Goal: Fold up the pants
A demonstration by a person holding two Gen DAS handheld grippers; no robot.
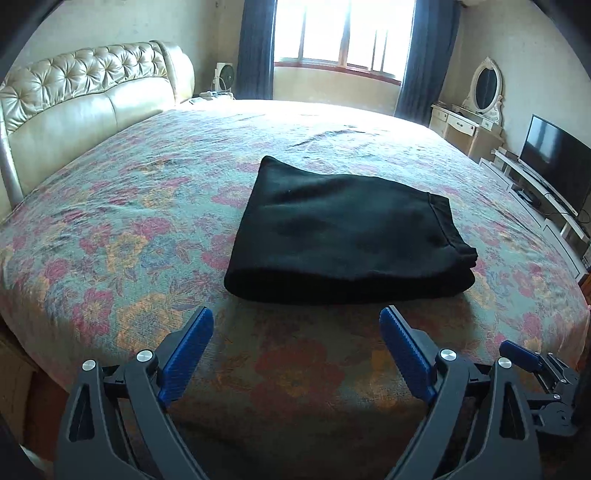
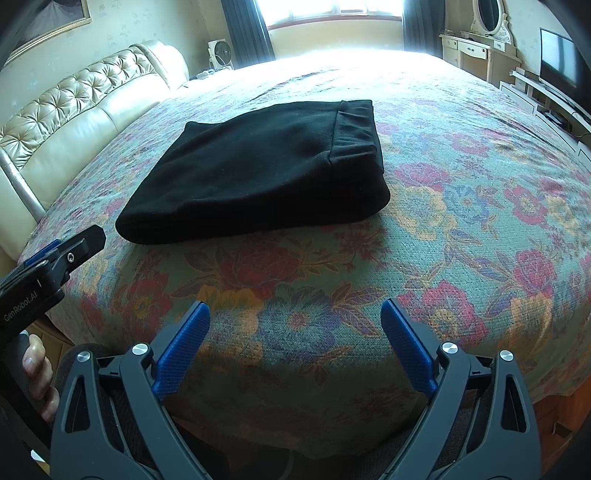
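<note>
Black pants [image 1: 343, 232] lie folded into a thick rectangle on the floral bedspread [image 1: 129, 236], waistband end toward the right. My left gripper [image 1: 295, 314] hovers just short of the fold's near edge, blue pads wide apart, nothing between them. In the right wrist view the pants [image 2: 258, 166] sit farther off, up and left of my right gripper [image 2: 295, 306], which is open and empty above the bedspread [image 2: 461, 206]. The left gripper's finger [image 2: 74, 247] shows at the left edge, near the pants' near-left corner, and a hand [image 2: 35, 373] grips its handle.
A tufted cream headboard [image 1: 81, 99] borders the bed on the left. On the right stand a dresser with an oval mirror [image 1: 484, 92] and a TV [image 1: 557, 162] on a low white unit. A window with dark curtains [image 1: 343, 33] is behind the bed.
</note>
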